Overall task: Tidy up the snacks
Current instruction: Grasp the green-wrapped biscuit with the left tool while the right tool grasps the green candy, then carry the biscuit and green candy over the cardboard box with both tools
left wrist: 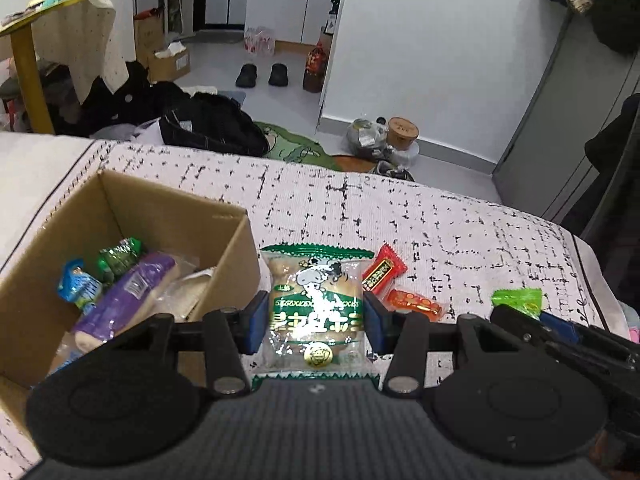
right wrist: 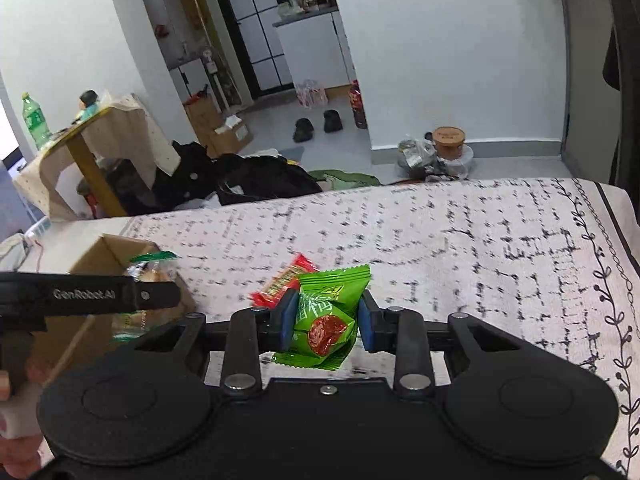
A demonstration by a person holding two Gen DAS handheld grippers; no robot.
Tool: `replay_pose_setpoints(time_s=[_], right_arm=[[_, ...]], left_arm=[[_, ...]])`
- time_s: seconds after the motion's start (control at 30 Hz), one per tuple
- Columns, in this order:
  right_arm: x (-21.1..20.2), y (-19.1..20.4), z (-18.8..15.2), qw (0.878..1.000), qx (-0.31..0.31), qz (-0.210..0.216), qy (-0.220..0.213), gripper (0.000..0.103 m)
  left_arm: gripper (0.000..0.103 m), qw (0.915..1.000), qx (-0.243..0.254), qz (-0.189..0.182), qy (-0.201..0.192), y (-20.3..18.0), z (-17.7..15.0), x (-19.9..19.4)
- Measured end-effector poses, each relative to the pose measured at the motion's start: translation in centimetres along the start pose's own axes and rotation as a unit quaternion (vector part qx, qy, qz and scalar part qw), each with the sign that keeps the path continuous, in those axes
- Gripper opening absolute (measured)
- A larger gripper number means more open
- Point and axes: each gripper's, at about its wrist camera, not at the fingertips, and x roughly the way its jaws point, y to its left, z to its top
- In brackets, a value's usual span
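Observation:
My left gripper (left wrist: 316,320) is shut on a clear bread pack with green print and a cartoon cow (left wrist: 316,304), held just right of the open cardboard box (left wrist: 168,204). The box holds a purple pack (left wrist: 124,300), a blue pack (left wrist: 78,286) and a green pack (left wrist: 120,258). A red candy (left wrist: 384,270) and an orange candy (left wrist: 416,304) lie on the patterned cloth beyond. My right gripper (right wrist: 326,316) is shut on a bright green snack pack (right wrist: 326,320), held above the cloth; it also shows in the left wrist view (left wrist: 518,300). The red candy (right wrist: 284,280) lies behind it.
The patterned cloth (right wrist: 480,248) covers the surface, with its far edge dropping to the floor. Beyond are dark bags (left wrist: 212,124), a side table (left wrist: 28,68), shoes (left wrist: 262,75) and a jar (left wrist: 402,132). The left gripper's arm (right wrist: 88,296) crosses the right wrist view before the box (right wrist: 116,252).

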Motion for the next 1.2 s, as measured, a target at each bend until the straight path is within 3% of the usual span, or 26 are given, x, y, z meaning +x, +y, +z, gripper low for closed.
replay_pose_setpoints(time_s=[0.4, 1.2], right_arm=[[-1.5, 3.5, 1.9, 0.999, 0.004, 0.047, -0.016, 0.031], [-1.6, 9.6, 3.1, 0.994, -0.046, 0.095, -0.02, 0.031]], left_arm=[[0.048, 0.9999, -0.007, -0.002, -0.015, 1.8, -0.1, -3.1], [0.048, 0.9977, -0.037, 0.025, -0.052, 9.0, 1.6, -6.8]])
